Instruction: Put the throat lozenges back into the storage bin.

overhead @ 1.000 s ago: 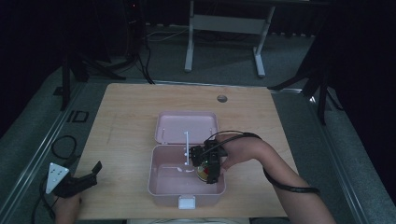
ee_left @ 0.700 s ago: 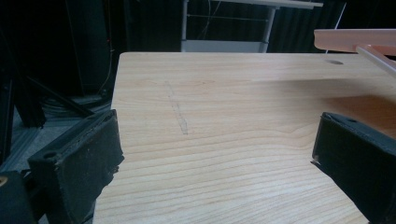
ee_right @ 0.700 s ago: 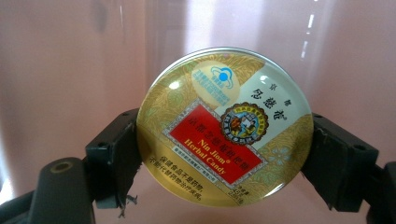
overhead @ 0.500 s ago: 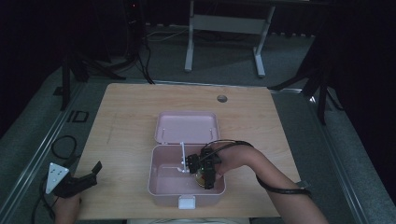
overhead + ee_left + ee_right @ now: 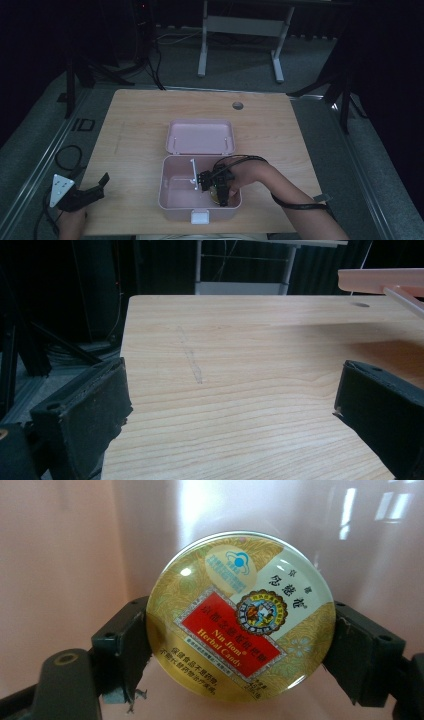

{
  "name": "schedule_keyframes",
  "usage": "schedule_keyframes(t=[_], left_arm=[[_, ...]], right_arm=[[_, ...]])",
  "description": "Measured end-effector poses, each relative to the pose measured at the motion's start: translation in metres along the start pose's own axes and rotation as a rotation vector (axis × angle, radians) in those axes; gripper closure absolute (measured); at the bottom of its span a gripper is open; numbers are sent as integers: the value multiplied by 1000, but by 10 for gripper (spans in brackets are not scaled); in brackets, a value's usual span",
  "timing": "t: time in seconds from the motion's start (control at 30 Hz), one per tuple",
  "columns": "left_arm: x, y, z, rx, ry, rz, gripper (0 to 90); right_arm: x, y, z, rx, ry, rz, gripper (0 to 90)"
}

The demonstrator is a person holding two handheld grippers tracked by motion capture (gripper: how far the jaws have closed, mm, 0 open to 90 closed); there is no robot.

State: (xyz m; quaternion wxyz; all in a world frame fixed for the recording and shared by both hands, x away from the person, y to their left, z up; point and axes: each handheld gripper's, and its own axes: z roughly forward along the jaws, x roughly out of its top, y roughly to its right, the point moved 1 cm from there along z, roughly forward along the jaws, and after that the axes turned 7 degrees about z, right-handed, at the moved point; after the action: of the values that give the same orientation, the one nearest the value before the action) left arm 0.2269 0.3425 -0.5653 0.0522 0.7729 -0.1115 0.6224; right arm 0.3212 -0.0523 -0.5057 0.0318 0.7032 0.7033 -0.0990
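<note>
Clamping the round candy tin (image 5: 240, 617) by its rim, the right gripper (image 5: 240, 655) had its two black jaws pressed against the tin's left and right edges at centre frame of the right gripper view. In the high view, the right gripper (image 5: 218, 184) sat low inside the pink box (image 5: 172, 192) at lower centre, close to the box's right wall, with the tin (image 5: 215, 195) just visible beneath it. A white divider (image 5: 193, 175) stood just left of the gripper, leaving open floor toward the left half of the box. The box lid (image 5: 200, 136) lay flat behind it, hinged open. Pink walls closed in behind the tin in the right gripper view. The tin showed a gold patterned face, a red label panel reading "Nin Jiom Herbal Candy" and a glossy domed top.

The left gripper (image 5: 82, 196) rested at lower left of the high view, at the table (image 5: 140, 120) edge, with its jaws spread wide and holding nothing.
</note>
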Motion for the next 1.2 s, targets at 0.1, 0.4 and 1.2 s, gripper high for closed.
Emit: schedule_keyframes(t=[0.1,0.4,1.2], left_arm=[[0,0,0,0,1,-1,19],[0,0,0,-2,0,-1,19],[0,0,0,-2,-2,0,19]], right_arm=[[2,0,4,-2,-20,-3,199],[2,0,3,30,-18,1,183],[-61,-5,-90,-17,324,45,129]])
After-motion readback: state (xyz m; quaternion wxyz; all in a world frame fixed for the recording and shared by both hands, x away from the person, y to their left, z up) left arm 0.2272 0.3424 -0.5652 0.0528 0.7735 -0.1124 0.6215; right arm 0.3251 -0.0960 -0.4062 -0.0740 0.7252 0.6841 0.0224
